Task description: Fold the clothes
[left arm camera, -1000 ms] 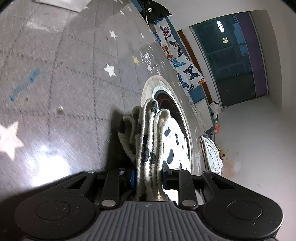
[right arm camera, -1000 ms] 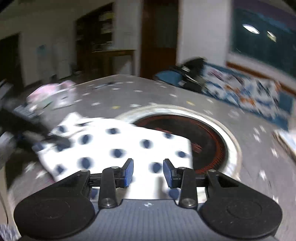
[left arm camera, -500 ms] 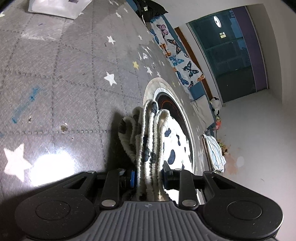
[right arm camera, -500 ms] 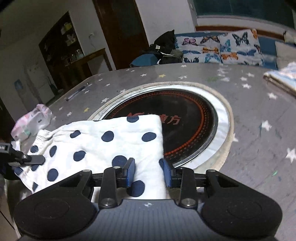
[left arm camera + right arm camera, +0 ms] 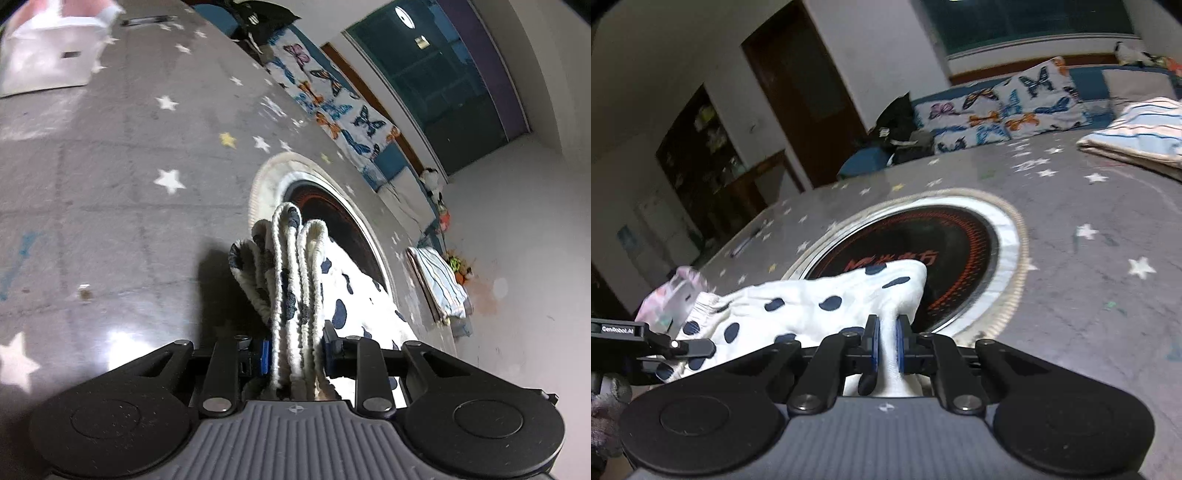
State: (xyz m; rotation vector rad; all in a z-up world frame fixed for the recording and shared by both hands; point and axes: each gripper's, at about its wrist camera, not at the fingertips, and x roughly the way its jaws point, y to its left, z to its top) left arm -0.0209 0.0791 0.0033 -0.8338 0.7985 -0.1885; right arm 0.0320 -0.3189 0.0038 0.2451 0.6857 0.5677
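A white garment with dark blue dots point(image 5: 827, 306) lies partly over a round black and red inset point(image 5: 953, 243) in the grey star-patterned table. My left gripper point(image 5: 293, 350) is shut on its bunched elastic waistband point(image 5: 291, 266), which sticks up between the fingers. My right gripper point(image 5: 885, 339) is shut on the garment's other edge near its corner, and the cloth is lifted and stretched between the two. The left gripper point(image 5: 665, 345) shows at the left edge of the right wrist view.
A folded striped garment point(image 5: 1137, 133) lies at the table's far right; it also shows in the left wrist view point(image 5: 439, 280). A white and pink bag point(image 5: 51, 55) sits at the far left. Butterfly cushions point(image 5: 1001, 107) and dark clothes point(image 5: 897, 129) line the bench behind.
My right gripper has closed on the garment's edge and lifted it, pulling the cloth taut. The left gripper keeps its hold on the waistband and has tilted a little.
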